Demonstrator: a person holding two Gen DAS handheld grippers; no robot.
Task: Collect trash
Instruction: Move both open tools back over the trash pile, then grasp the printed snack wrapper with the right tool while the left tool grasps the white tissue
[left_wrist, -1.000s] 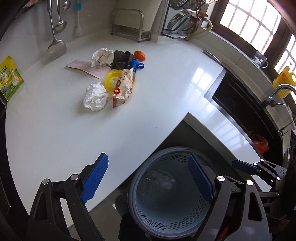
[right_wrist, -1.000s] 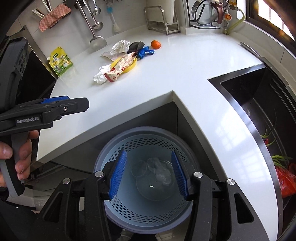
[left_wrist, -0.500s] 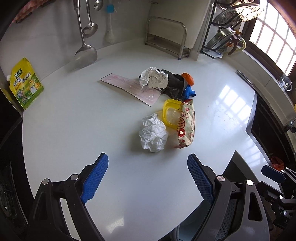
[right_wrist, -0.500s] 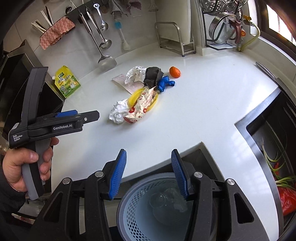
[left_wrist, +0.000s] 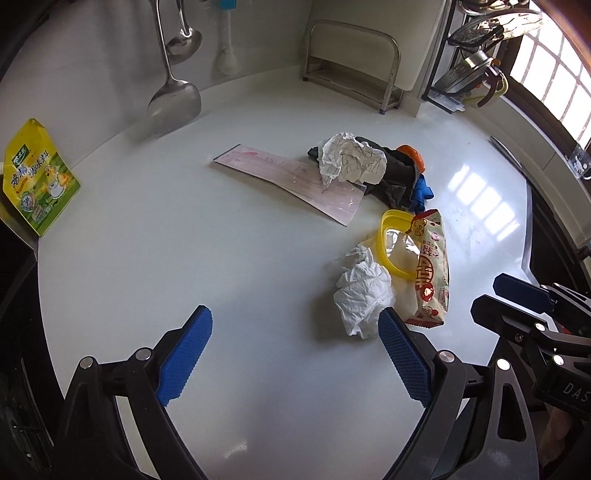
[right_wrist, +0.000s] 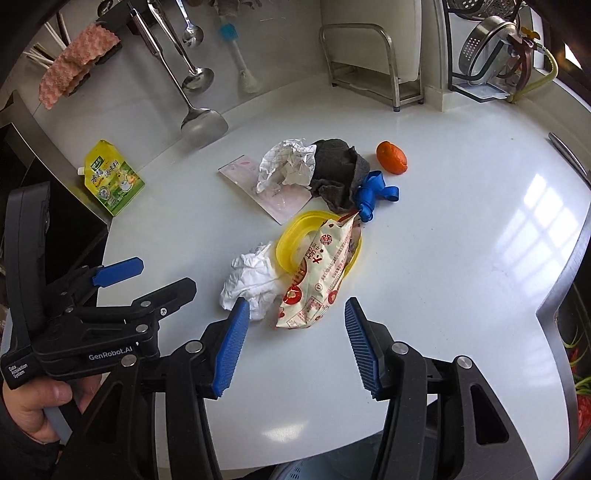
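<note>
Both grippers, which a second ago hung over the laundry-style bin, now face the trash pile, so another pickup looks imminent. The left gripper (left_wrist: 295, 356) and right gripper (right_wrist: 291, 345) are spread wide, empty. Nearest lie a crumpled tissue (right_wrist: 251, 282) and snack wrapper (right_wrist: 321, 273) over a yellow lid (right_wrist: 291, 240); beyond, checked paper (right_wrist: 286, 164), a dark cloth (right_wrist: 338, 171), an orange (right_wrist: 391, 157).

Bright window daylight glares off the countertop (left_wrist: 480, 199); fisheye edges bend, darkened.
</note>
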